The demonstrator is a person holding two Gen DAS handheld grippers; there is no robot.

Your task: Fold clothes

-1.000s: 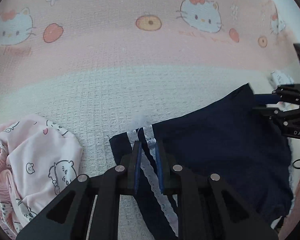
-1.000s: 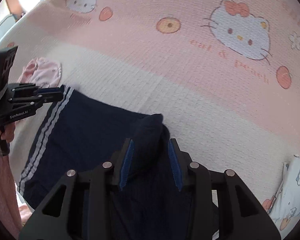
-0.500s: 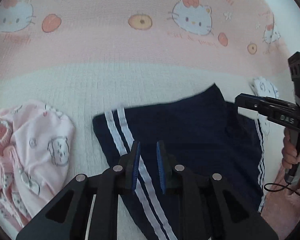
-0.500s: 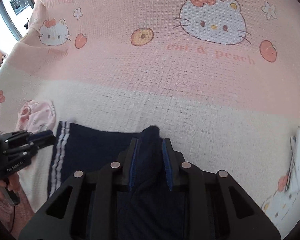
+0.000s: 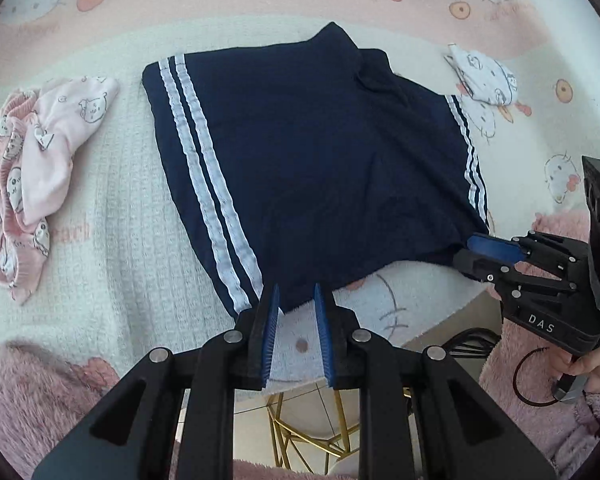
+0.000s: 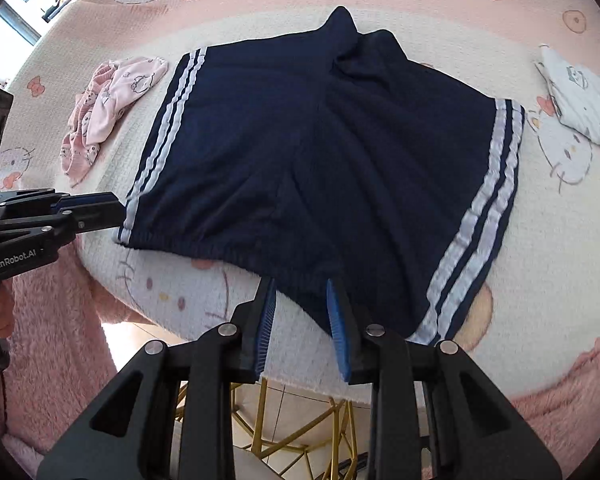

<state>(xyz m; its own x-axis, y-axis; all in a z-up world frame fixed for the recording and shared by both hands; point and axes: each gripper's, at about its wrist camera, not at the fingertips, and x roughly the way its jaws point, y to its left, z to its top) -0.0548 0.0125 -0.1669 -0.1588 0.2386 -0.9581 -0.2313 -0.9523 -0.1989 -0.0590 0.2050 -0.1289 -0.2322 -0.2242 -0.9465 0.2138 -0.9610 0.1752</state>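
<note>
1. Judging from how flat it lies, the pair of navy shorts (image 5: 320,152) is at the laying-out stage, spread on the blanket-covered surface (image 5: 120,240) with its waistband (image 6: 204,246) along the near edge and the legs pointing away.
2. The left hand-held gripper (image 5: 296,300) sits at the waistband's left end, beside the white stripes, with its jaws parted and nothing clamped.
3. The right hand-held gripper (image 6: 300,296) has its jaws set wide, with the waistband edge lying loose between the tips.
4. To fold well, I would grip both corners on one side firmly, taking all the layers, and carry that side over to meet the other striped edge.
5. Lifting only slightly should keep the cloth from dragging, and the bunched fabric at the crotch may need flattening first.
6. The waistband overhangs the rim of the surface, so a careless tug could slide the shorts off.
7. Only the right wrist view shows the gathered elastic of the waistband and both striped sides in full.
8. Only the left wrist view shows the right tool's tip touching the far waistband corner and the hand behind it.
9. A crumpled pink garment (image 5: 40,152) lies left of the shorts and a white printed one (image 5: 484,76) lies right, both clear of the fold path.
</note>
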